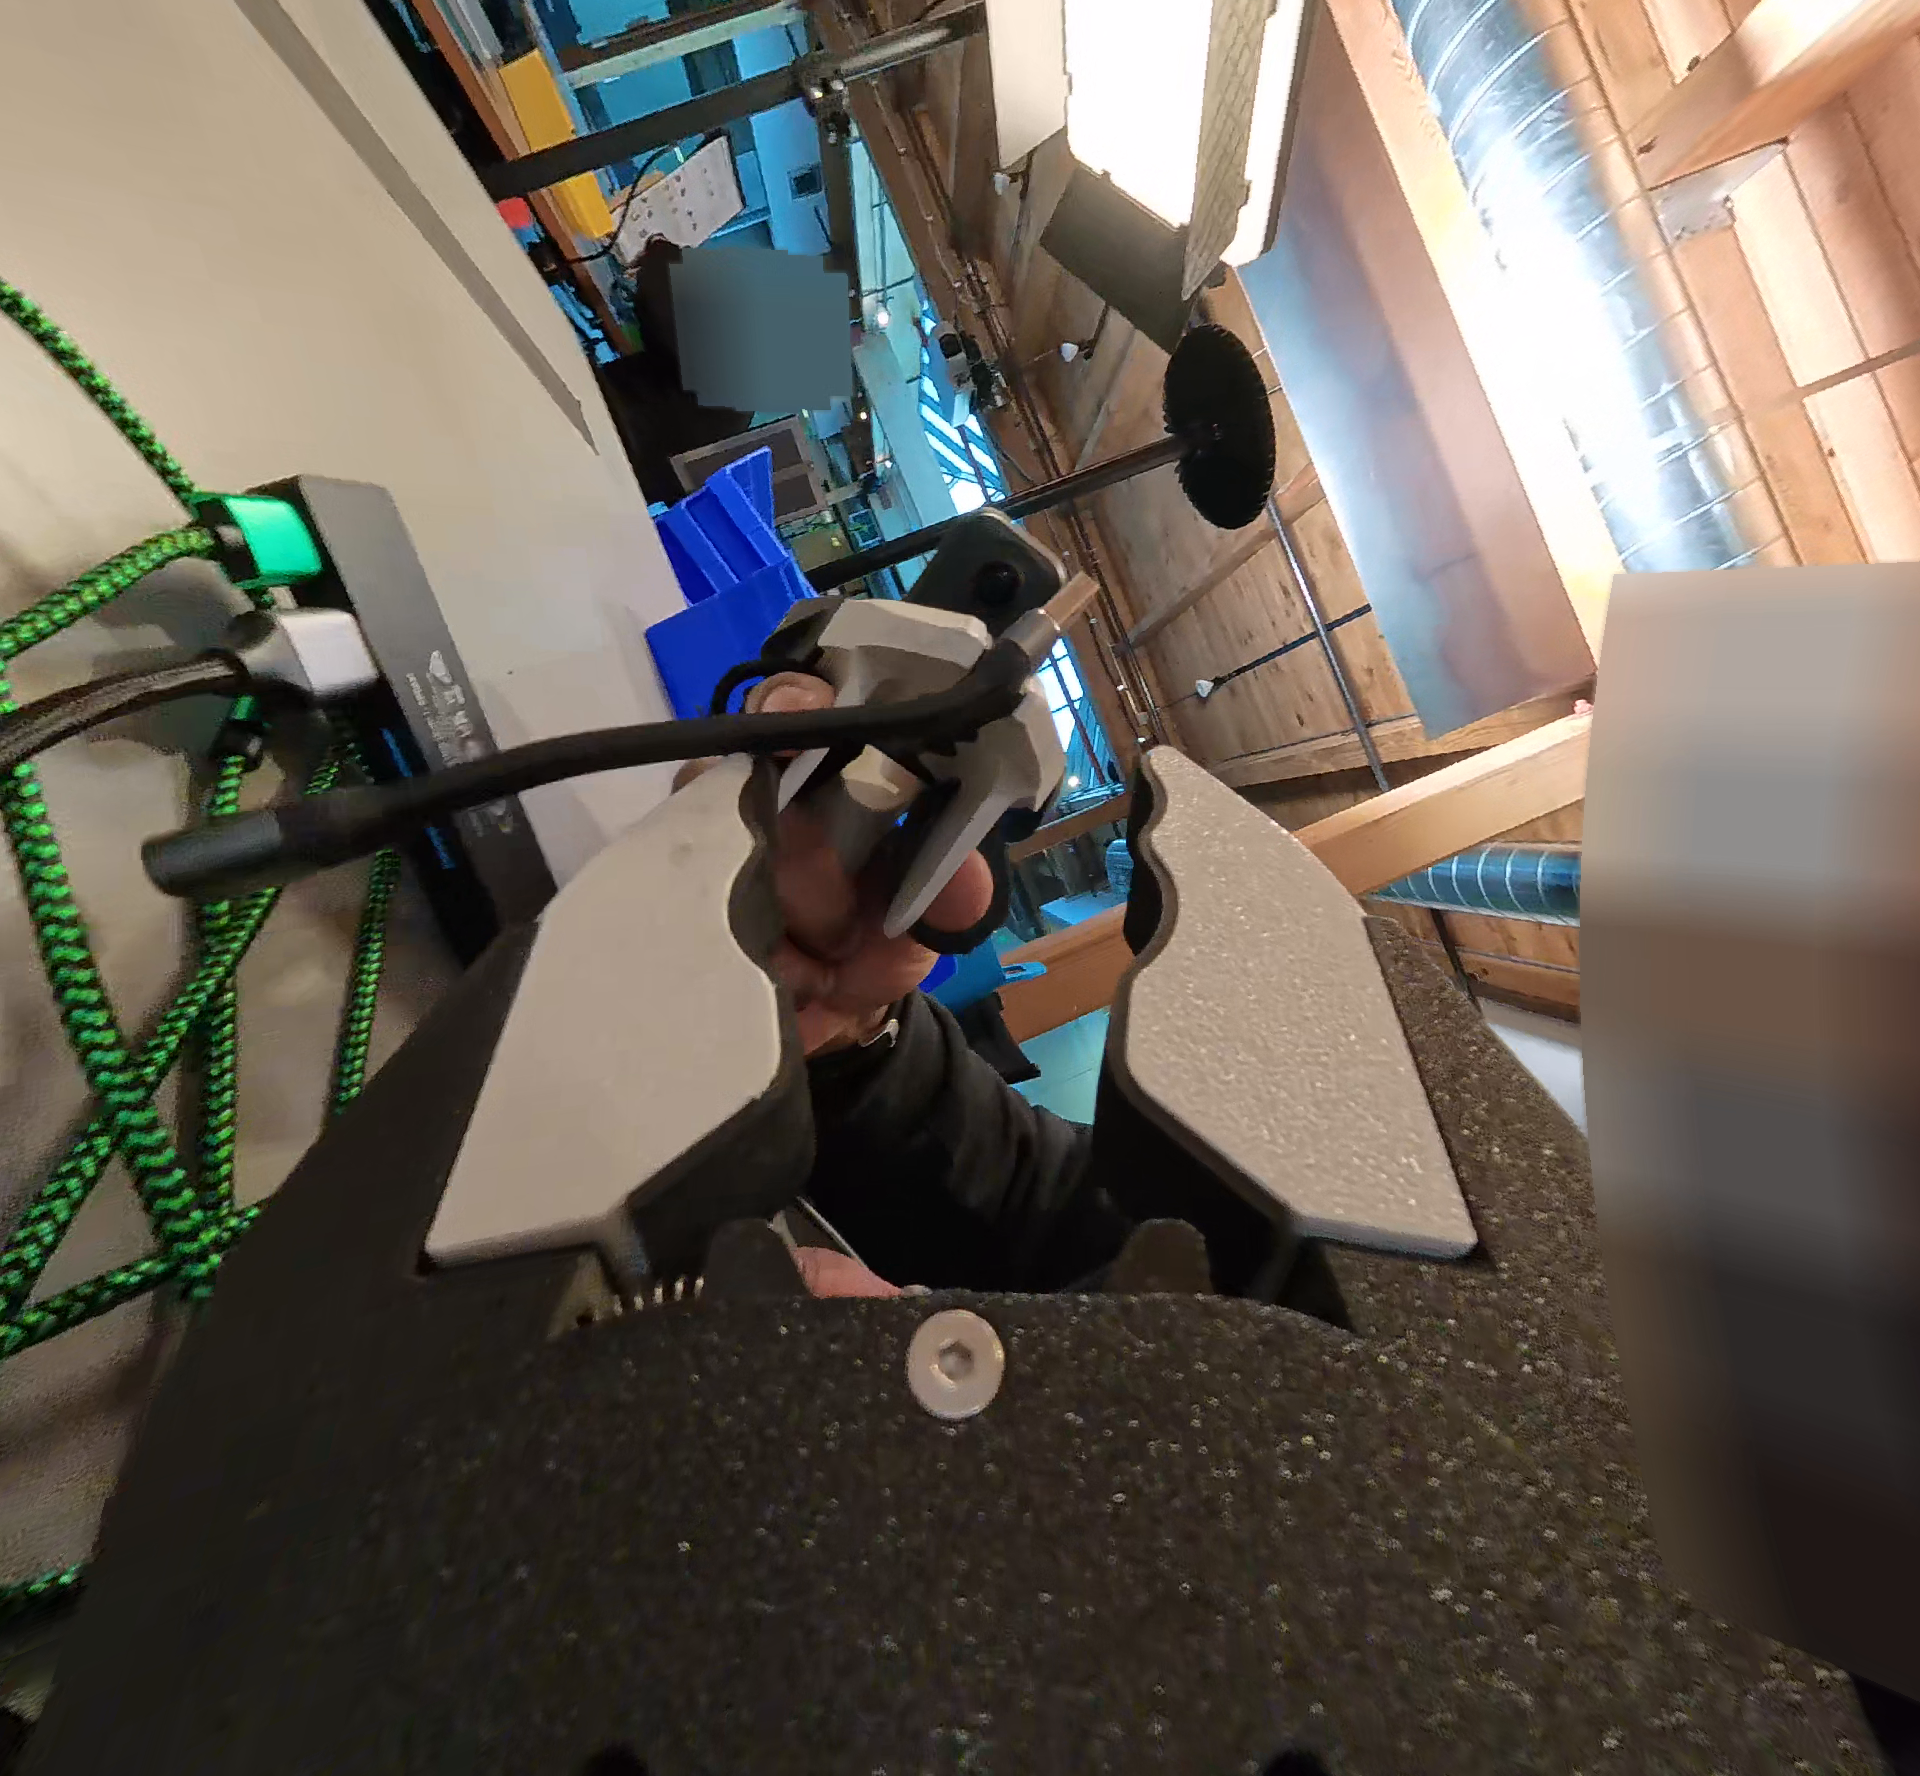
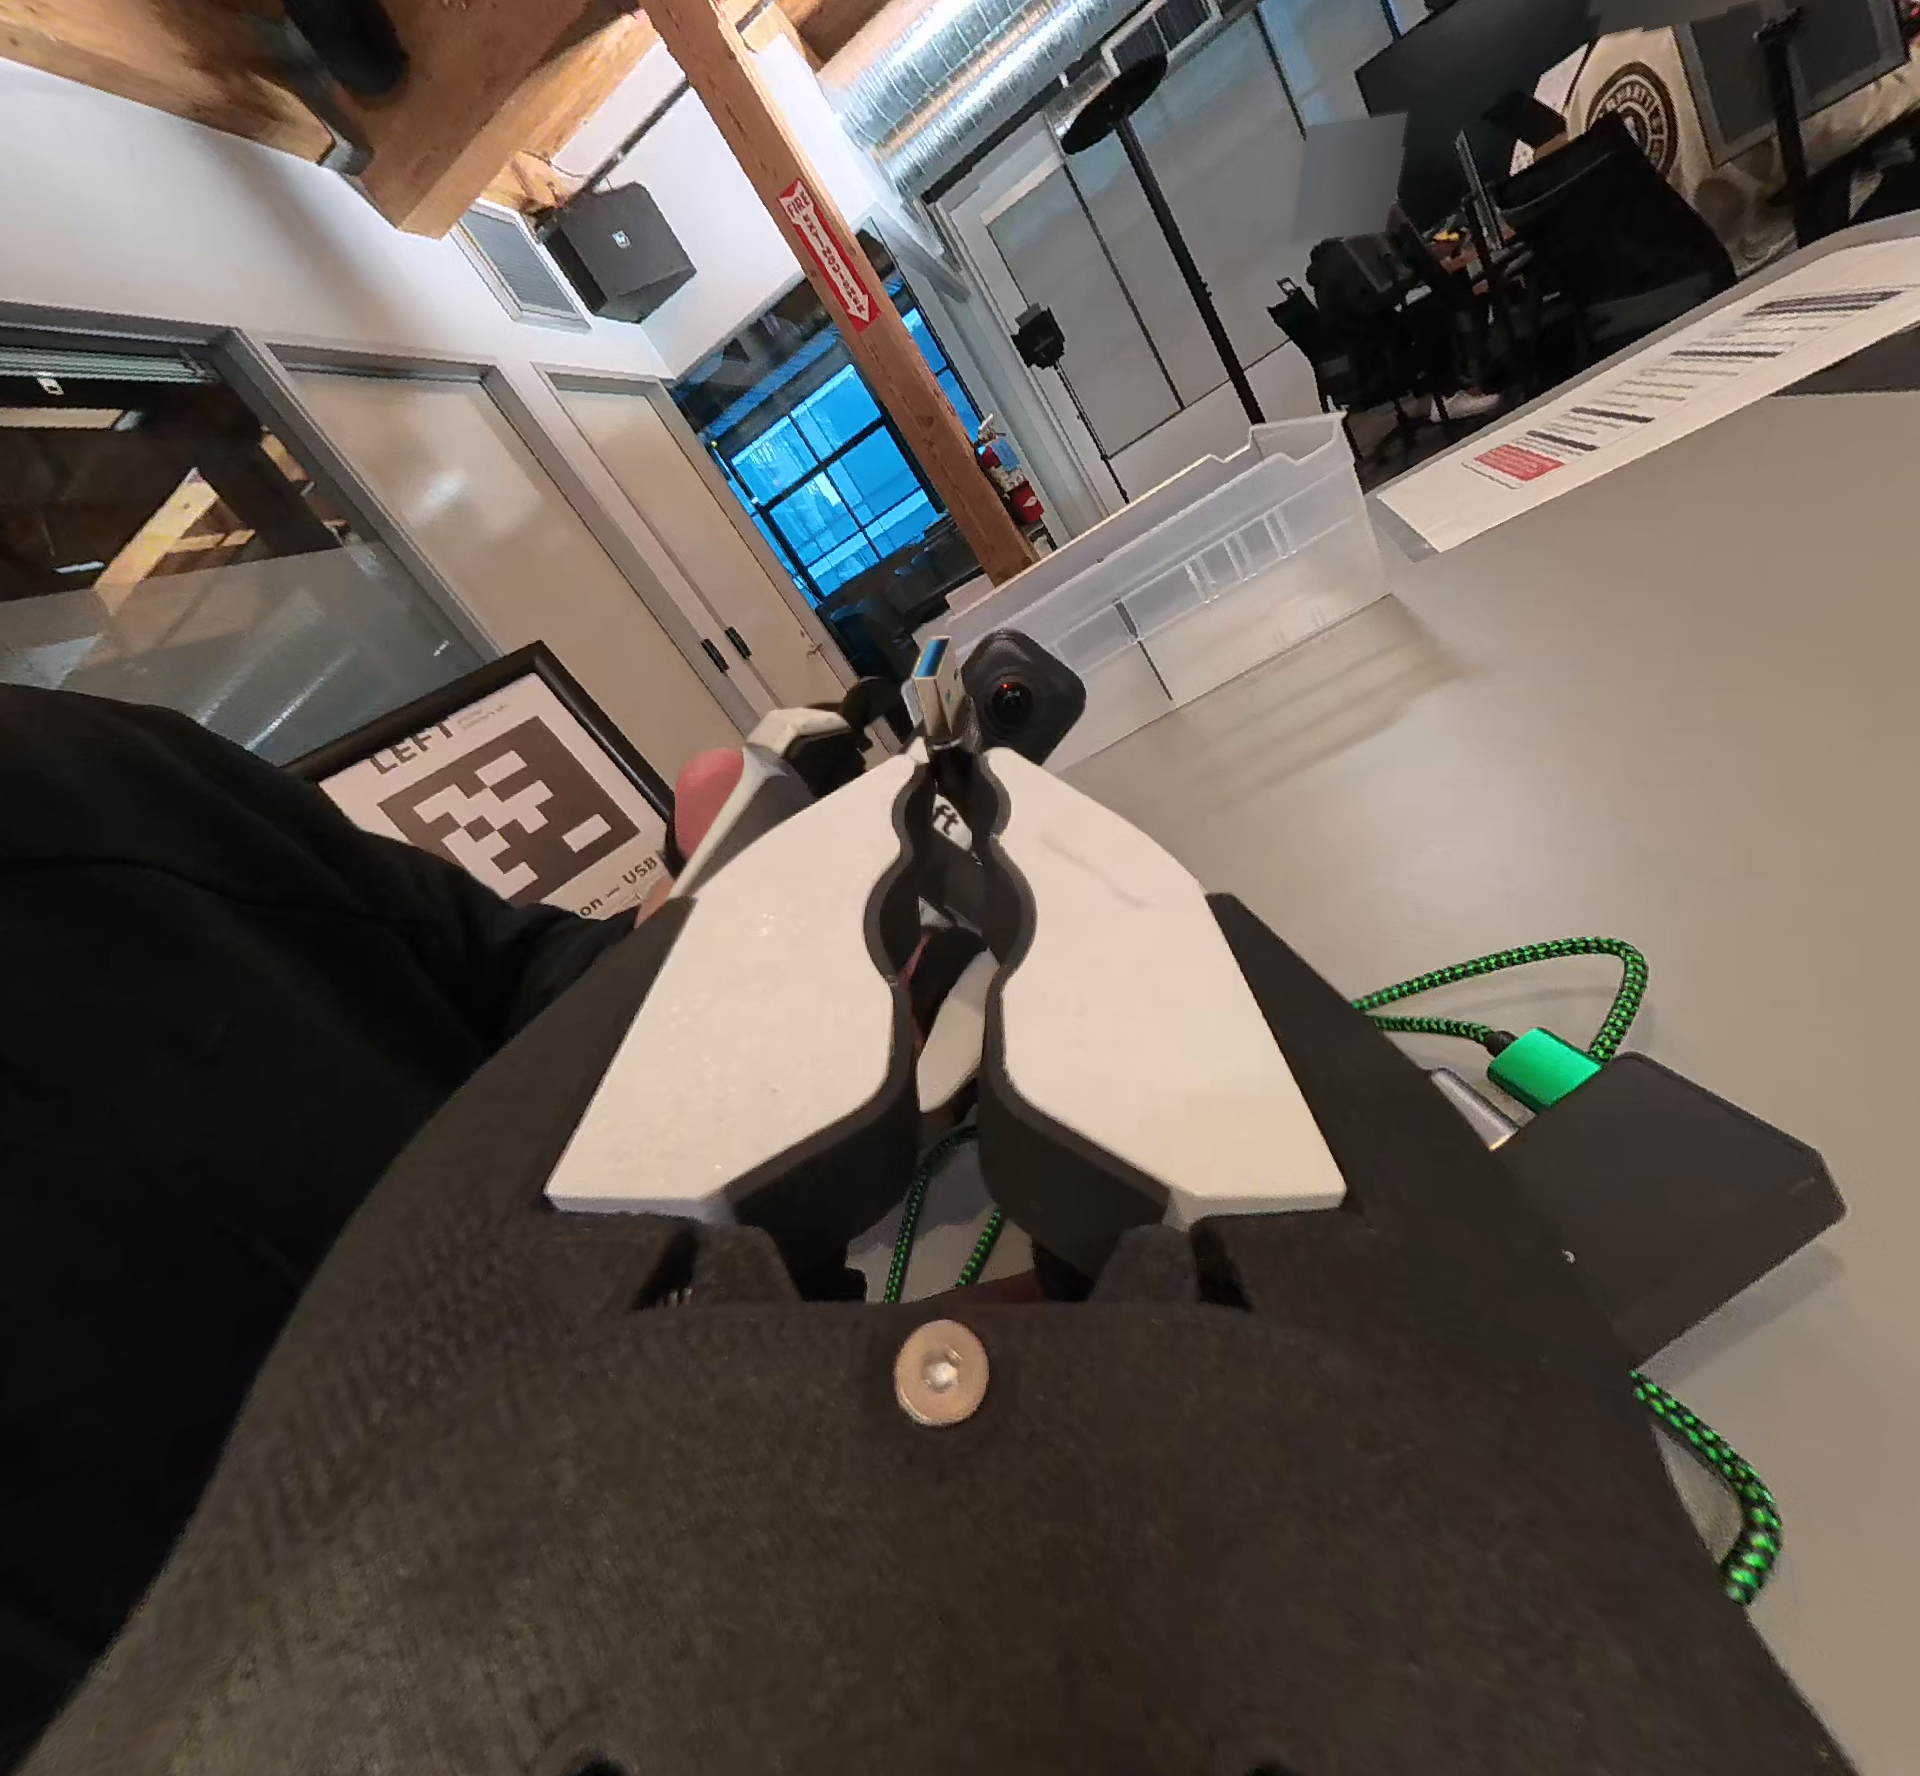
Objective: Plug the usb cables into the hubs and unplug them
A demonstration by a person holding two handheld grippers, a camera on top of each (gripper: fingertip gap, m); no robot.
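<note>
My right gripper [image 2: 951, 776] is shut on a black USB cable [image 1: 623, 744], just behind its silver plug [image 2: 935, 687], and holds it in the air with the plug pointing away. In the left wrist view the right gripper [image 1: 987, 698] faces me, and the cable's far end [image 1: 208, 853] hangs by the black hub [image 1: 416, 687]. My left gripper [image 1: 951, 781] is open and empty, close to the right one. The hub lies on the grey table [image 2: 1558, 687] with a green plug [image 1: 260, 537] and a white plug [image 1: 317, 651] in it. It also shows in the right wrist view [image 2: 1662, 1186].
A green braided cable [image 1: 114, 1082] lies in loops beside the hub. A clear plastic bin [image 2: 1226, 563] and a printed sheet [image 2: 1662, 396] sit farther along the table. A framed marker board [image 2: 499, 791] and blue bins [image 1: 727, 563] stand nearby. A lamp [image 1: 1164, 43] hangs overhead. Left and right tips are no more than a few centimetres apart.
</note>
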